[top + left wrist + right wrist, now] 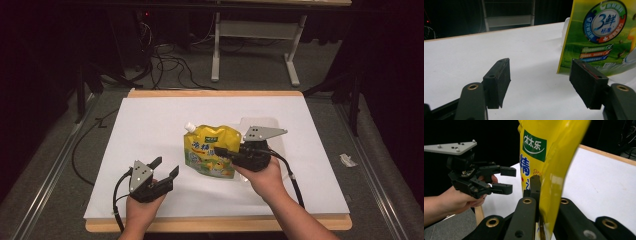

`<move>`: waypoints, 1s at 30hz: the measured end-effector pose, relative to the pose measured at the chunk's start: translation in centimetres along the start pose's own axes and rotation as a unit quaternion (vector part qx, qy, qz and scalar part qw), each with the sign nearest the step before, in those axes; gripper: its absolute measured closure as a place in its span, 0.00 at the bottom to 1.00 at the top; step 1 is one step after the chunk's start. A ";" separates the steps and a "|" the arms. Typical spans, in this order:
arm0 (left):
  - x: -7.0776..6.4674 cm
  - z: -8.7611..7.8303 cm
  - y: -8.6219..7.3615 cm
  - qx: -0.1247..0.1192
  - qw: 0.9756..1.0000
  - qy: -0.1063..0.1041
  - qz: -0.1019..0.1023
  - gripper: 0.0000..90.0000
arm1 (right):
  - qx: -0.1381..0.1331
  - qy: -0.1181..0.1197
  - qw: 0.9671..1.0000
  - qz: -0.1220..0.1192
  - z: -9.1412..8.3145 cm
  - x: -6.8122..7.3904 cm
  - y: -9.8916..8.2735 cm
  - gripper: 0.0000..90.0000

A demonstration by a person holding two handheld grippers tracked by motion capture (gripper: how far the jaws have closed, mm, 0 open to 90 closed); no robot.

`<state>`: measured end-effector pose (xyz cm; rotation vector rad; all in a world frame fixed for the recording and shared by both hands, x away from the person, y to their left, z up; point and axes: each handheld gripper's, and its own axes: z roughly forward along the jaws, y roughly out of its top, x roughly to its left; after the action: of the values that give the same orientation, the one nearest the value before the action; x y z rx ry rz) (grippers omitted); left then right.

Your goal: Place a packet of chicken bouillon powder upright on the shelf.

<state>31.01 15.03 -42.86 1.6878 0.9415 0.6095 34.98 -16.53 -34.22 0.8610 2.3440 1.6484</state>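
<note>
A yellow stand-up pouch [207,150] with a white spout at its top left corner stands near the middle of the white sheet. My right gripper [221,150] is shut on the pouch's right edge and holds it upright; in the right gripper view the jaws pinch the yellow pouch [549,157] between them. My left gripper [165,167] rests open at the front left, a short way from the pouch, with nothing between its pads [499,80]. The pouch's green printed face [599,37] rises just beyond the left gripper's right jaw. The left gripper [507,180] also appears open in the right gripper view.
A white sheet [150,125] covers a wooden board [215,93] on the grey table. A clear plastic piece [260,123] lies just behind the pouch. A small white scrap [348,160] sits off the board at the right. Cables and a table frame [255,45] lie beyond.
</note>
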 end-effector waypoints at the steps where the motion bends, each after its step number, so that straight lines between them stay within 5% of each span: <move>1: 0.0 0.0 0.0 -0.001 1.000 0.002 0.001 0.38 | 0.000 0.000 1.000 0.000 -0.1 0.0 0.2 1.00; 11: -0.1 0.5 -0.2 0.014 1.000 -0.001 -0.004 0.37 | -0.009 -0.015 1.000 -0.013 -2.5 -1.1 1.3 1.00; 30: -0.7 0.1 -0.4 0.007 1.000 -0.014 0.009 0.37 | -0.020 -0.086 0.996 -0.011 -8.8 -6.0 1.3 1.00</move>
<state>30.61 14.44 -43.24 1.7153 0.9135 0.5903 36.62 -26.62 -30.87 0.9253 2.1912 1.5405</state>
